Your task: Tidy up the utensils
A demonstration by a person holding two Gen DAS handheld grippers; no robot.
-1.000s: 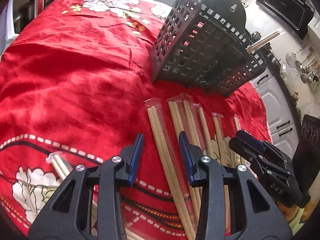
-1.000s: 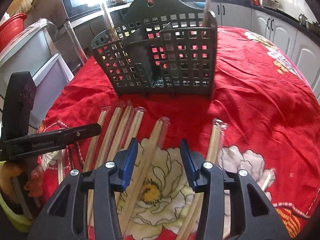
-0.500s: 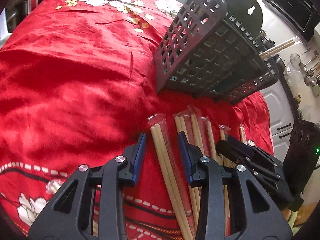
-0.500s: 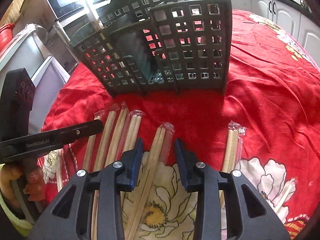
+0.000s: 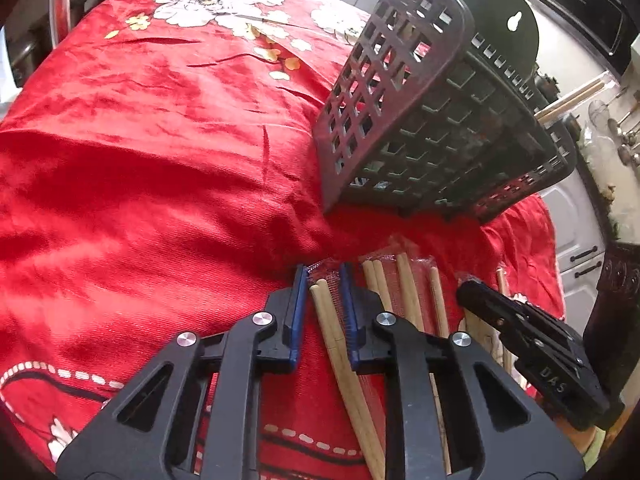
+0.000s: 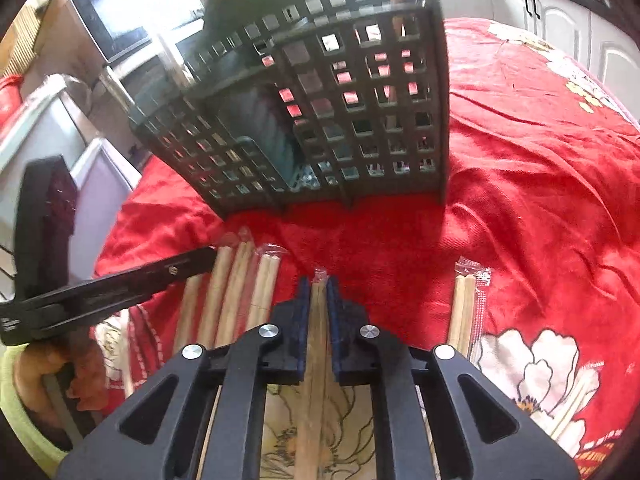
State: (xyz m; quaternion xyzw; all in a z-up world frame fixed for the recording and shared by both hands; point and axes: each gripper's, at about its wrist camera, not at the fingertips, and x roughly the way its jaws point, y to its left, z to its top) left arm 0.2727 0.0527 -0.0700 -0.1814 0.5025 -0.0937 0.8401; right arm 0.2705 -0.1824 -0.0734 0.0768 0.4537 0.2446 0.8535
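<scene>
The left black two-finger gripper with blue pads [image 5: 324,280] points steeply down, jaws closing on a wrapped chopstick pair [image 5: 326,320]. At its three o'clock, the right black gripper [image 6: 319,292] is clamped on another wrapped pair [image 6: 318,320].

Home kitchen, white cabinets [image 5: 580,248], black oven [image 5: 584,4], hanging ladles [image 5: 624,136], red floral tablecloth [image 5: 160,128]

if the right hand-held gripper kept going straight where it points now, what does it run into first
Probably the red tablecloth just past the tip of the wrapped chopsticks that the right hand-held gripper is shut on. Only a shallower path would reach the dark utensil basket; depth is unclear.
</scene>
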